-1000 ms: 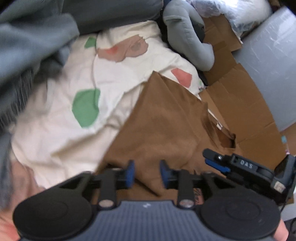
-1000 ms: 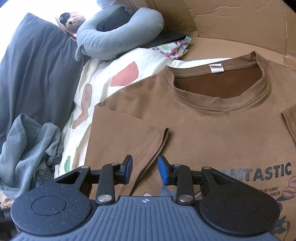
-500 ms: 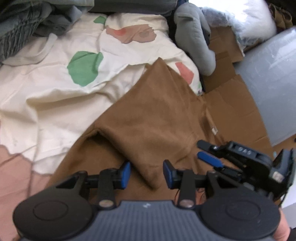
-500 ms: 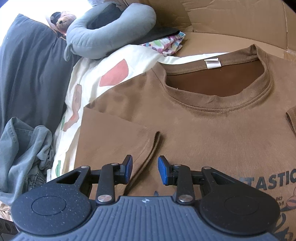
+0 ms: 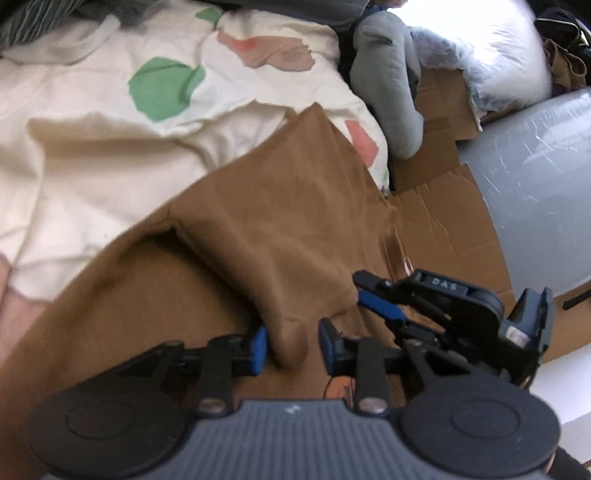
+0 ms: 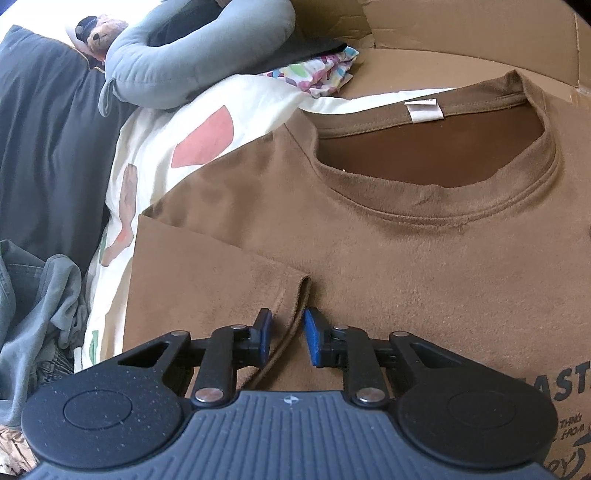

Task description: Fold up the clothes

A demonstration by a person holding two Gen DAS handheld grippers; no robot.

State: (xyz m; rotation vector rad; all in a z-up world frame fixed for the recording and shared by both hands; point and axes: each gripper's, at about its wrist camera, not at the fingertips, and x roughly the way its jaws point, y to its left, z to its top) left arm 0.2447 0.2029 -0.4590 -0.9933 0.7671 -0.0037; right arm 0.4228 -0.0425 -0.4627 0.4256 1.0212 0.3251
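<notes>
A brown T-shirt [image 6: 406,251] lies face up on the patterned cream bedsheet [image 6: 236,103], collar at the far side, dark print at the right. Its left side is folded over onto the body; the sleeve hem runs toward my right gripper [image 6: 287,338], which is open with the hem between its jaws. In the left wrist view the shirt [image 5: 258,221] shows as a folded flap whose rounded corner hangs between the jaws of my left gripper [image 5: 291,347], which is open. The right gripper [image 5: 373,295] shows there too, close at the right, over the same flap.
A grey neck pillow [image 6: 192,59], a teddy bear [image 6: 98,35] and a dark pillow [image 6: 48,147] lie at the bed's head. Grey clothes [image 6: 33,306] are heaped at the left. Flattened cardboard [image 5: 443,221] and a grey panel [image 5: 535,177] lie beyond the bed's edge.
My left gripper has swung down and forward to the folded flap, whose corner now sits between its jaws. My right gripper has moved forward along the sleeve hem.
</notes>
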